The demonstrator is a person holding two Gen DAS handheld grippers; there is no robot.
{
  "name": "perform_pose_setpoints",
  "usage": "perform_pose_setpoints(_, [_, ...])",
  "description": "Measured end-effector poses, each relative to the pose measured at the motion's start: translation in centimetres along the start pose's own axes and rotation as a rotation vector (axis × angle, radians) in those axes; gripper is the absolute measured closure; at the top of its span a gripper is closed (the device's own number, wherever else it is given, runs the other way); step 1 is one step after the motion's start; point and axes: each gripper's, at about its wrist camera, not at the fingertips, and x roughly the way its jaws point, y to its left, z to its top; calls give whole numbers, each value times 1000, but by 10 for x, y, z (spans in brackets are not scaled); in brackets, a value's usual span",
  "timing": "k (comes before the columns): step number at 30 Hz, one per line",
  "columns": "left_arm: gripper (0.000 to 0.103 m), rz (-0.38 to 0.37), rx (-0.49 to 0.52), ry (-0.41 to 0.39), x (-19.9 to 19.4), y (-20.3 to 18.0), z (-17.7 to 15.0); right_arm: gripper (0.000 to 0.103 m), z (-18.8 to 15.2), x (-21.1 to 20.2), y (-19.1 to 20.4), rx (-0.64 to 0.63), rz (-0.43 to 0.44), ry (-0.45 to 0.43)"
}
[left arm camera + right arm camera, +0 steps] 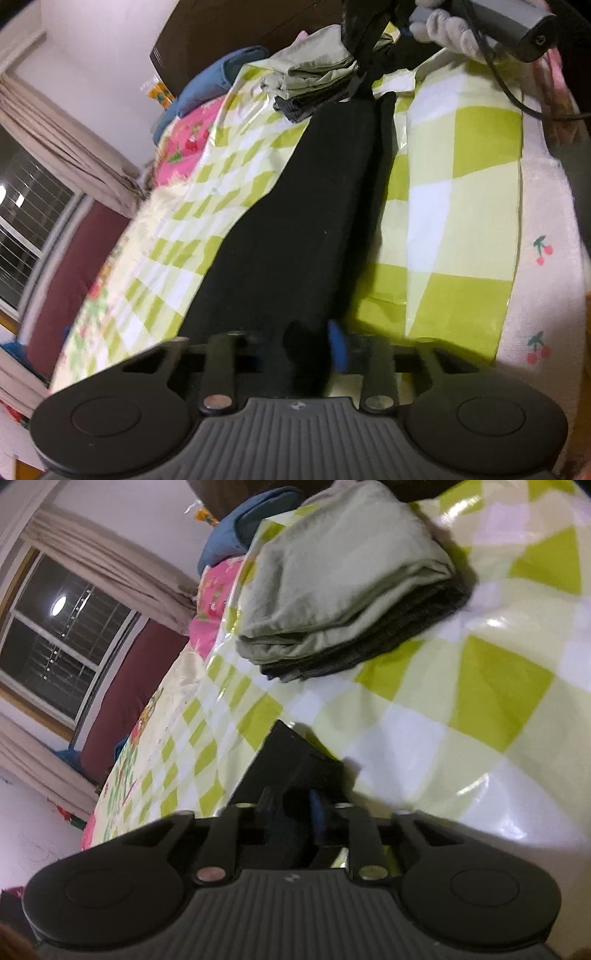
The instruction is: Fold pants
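A: My right gripper is clamped on the black pants' end. My left gripper pinches their other end.

B: Where?

A: Stretched toward twelve o'clock on the checkered sheet.

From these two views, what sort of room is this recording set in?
Most likely a bedroom at night. The black pants lie on a bed under a green checked cover, folded clothes are stacked farther back, and a curtained window shows dark outside.

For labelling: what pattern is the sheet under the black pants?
Green-and-white checks on the sheet; clearest in the left wrist view.
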Motion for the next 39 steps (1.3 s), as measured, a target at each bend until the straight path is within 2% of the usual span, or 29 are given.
perform_pose_setpoints(3, [68, -3, -15, -8, -8, 6, -1, 101, 1, -20, -1, 36, 83, -27])
perform_pose_setpoints(5, [68, 0, -3, -7, -10, 5, -2, 101, -1, -26, -11, 87, 103, -15])
perform_pose_setpoints(9, [68, 0, 8, 11, -5, -2, -8, 96, -14, -28, -29, 136, 83, 69])
perform_pose_setpoints(12, [68, -7, -1, 10, -6, -2, -7, 96, -22, -32, -29, 102, 35, 63])
perform_pose_setpoints(15, [68, -7, -2, 4, -8, 1, -7, 96, -23, -21, -32, 125, 1, 64])
perform_pose_setpoints(20, [68, -14, -22, -3, -10, 3, -7, 96, -20, -16, -37, 210, 32, 5])
perform_pose_setpoints(21, [68, -15, -21, -4, -9, 2, -8, 99, -19, -15, -38, 217, 28, -1])
perform_pose_setpoints(25, [68, -14, -18, -6, -9, 0, -9, 101, -20, -5, -32, 155, -43, -1])
perform_pose_setpoints(27, [68, -18, -25, -7, -10, 2, -9, 97, -21, -7, -26, 119, -36, 4])
perform_pose_setpoints(29, [68, -19, -27, -9, -9, 3, -9, 97, -22, -8, -24, 118, -9, 25])
perform_pose_setpoints(32, [68, -19, -24, -9, -9, 3, -9, 98, -22, -5, -21, 79, -39, 33])
perform_pose_setpoints(36, [68, -24, -40, -16, -10, 4, -10, 100, -30, -7, -5, -116, -104, 13])
perform_pose_setpoints(39, [68, -21, -40, -17, -10, 3, -11, 100, -37, -8, 1, -208, -135, -4])
